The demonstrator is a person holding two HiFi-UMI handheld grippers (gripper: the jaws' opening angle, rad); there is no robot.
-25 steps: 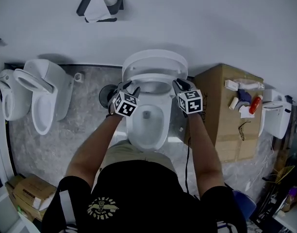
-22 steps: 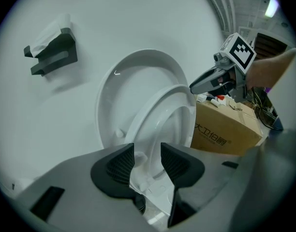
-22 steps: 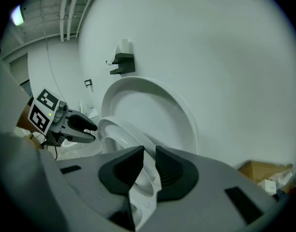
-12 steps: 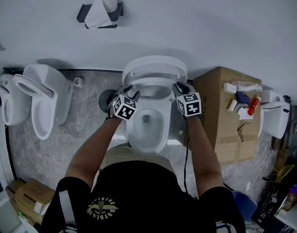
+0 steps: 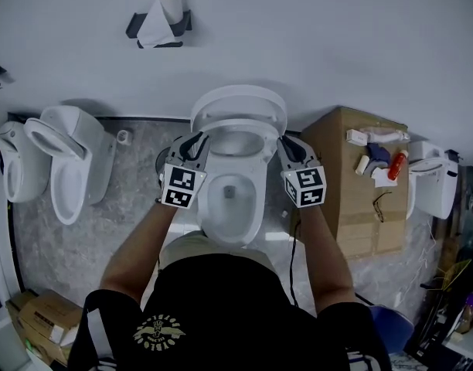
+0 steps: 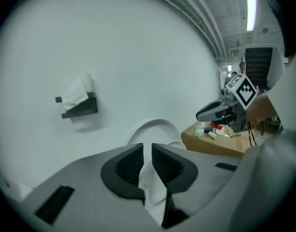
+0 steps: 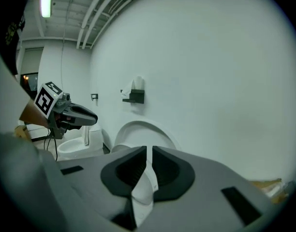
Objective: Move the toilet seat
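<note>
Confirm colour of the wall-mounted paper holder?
Black. The paper holder shows best in the head view.

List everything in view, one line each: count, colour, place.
Floor-standing ceramic toilet: one, white, centre, against the wall.
Oval toilet lid: one, white, raised towards the wall.
Toilet seat ring: one, white, its edges between both claws.
Other ceramic toilets: two, white, left.
Paper roll on a wall holder: one, white on black, above the centre toilet.
Large cardboard box: one, brown, right of the centre toilet.
Small bottles and packs: several, white, blue, red, on that box.
Small cardboard boxes: a few, brown, lower left.
Left claw: grey-black, jaws just closed onto the seat's left edge.
Right claw: grey-black, jaws just closed onto its right edge.
</note>
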